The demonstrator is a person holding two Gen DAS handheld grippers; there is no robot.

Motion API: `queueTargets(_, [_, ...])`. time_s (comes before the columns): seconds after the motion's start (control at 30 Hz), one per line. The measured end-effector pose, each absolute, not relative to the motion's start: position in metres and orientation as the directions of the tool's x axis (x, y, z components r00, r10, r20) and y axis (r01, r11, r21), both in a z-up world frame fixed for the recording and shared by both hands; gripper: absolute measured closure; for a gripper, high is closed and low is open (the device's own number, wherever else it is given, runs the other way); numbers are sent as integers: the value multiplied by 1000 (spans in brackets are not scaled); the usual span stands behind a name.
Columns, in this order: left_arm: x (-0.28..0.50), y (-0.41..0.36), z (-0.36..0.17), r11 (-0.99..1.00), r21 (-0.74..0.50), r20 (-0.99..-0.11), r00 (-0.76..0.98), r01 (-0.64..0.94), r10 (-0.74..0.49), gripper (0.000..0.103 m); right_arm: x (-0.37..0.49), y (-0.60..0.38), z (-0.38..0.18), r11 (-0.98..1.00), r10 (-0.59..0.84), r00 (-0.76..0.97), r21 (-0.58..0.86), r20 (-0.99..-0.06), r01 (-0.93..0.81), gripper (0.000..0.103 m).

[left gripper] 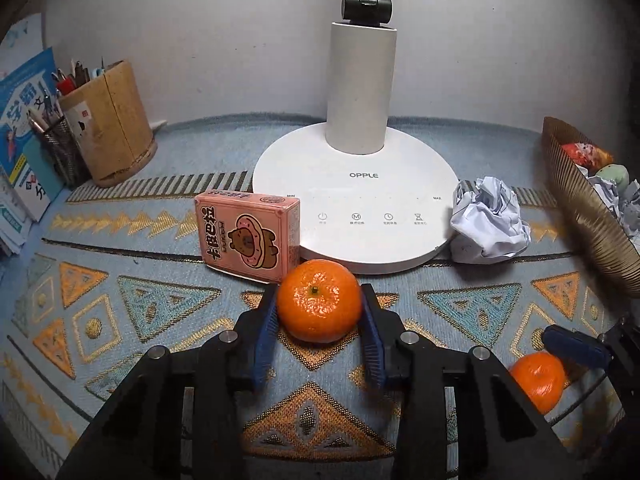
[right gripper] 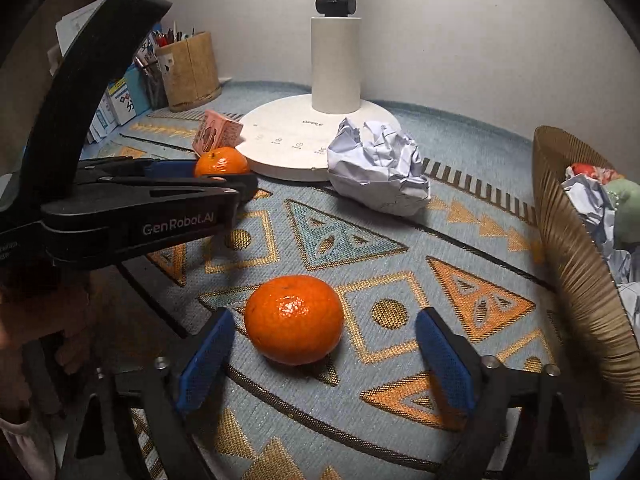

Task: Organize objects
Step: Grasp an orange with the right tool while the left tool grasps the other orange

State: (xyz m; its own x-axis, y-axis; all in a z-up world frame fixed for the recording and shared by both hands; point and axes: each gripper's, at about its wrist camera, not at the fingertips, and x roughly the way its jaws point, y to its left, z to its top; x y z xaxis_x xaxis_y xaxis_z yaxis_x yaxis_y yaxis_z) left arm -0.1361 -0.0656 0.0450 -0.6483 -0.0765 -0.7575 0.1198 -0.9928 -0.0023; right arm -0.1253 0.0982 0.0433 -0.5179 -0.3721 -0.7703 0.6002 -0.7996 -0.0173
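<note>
The left gripper (left gripper: 319, 312) pinches the far tangerine (left gripper: 319, 300) at its widest part; squeeze gently and lift straight, clear of the pink box (left gripper: 247, 236) at eleven o'clock. The right gripper (right gripper: 320, 354) stands spread around the near tangerine (right gripper: 294, 319), untouched; centre it before closing. The ribbed basket (right gripper: 576, 264) at two o'clock looks the likely home

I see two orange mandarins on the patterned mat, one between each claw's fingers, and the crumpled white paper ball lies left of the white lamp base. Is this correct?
Not quite: the crumpled white paper ball lies right of the white lamp base, as the left wrist view shows. The rest holds: one orange mandarin sits between the left claw fingers, the other within the right claw.
</note>
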Motion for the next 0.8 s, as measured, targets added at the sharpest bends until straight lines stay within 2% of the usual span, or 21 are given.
queueTargets(0.07, [-131, -60, 47, -996, -13, -745, -666, 86, -48, 68, -120, 94, 44, -804, -346, -542, -56, -766, 593, 64])
queueTargets(0.23, [-116, -42, 60, -999, -14, -665, -746, 37, -19, 68, -109, 98, 51, -780, -402, -550, -40, -732, 624, 64])
queueTargets(0.4, [-125, -39, 71, -998, -63, -618, -785, -11, 48, 68, -106, 109, 59, -773, -475, -538, 38, -697, 633, 64])
queueTargets(0.8, [-147, -37, 61, -999, -48, -638, -769, 17, 18, 68, -118, 118, 61, -785, -506, -523, 116, -686, 608, 64])
